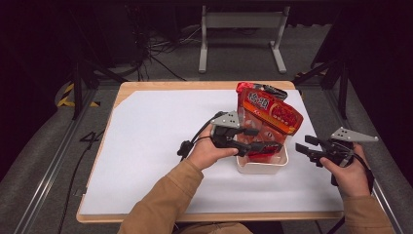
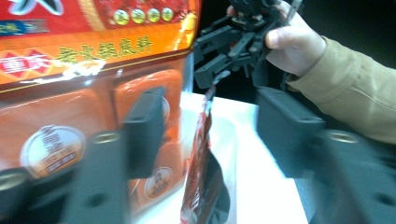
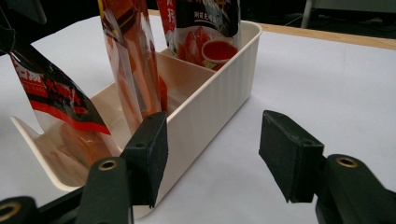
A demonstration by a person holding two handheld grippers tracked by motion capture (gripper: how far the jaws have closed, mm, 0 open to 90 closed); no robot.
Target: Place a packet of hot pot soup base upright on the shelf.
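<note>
A cream plastic bin [image 1: 263, 168] stands on the white table top and holds several upright red and orange food pouches [image 1: 272, 114]. My left gripper [image 1: 260, 139] reaches in from the left among the pouches. In the left gripper view its jaws [image 2: 210, 135] are open, with a thin red pouch [image 2: 198, 158] standing edge-on between them untouched and a large orange pouch [image 2: 70, 93] beside the left jaw. My right gripper [image 1: 303, 145] is open just right of the bin. In the right gripper view its jaws [image 3: 212, 154] are open, close to the bin's ribbed side wall [image 3: 215, 98], gripping nothing.
The white sheet [image 1: 160, 146] covers the wooden table, with wide free room left of the bin. A divider splits the bin's inside [image 3: 182, 70]. Behind the table, a grey metal stand [image 1: 241, 34] and cables lie on the floor.
</note>
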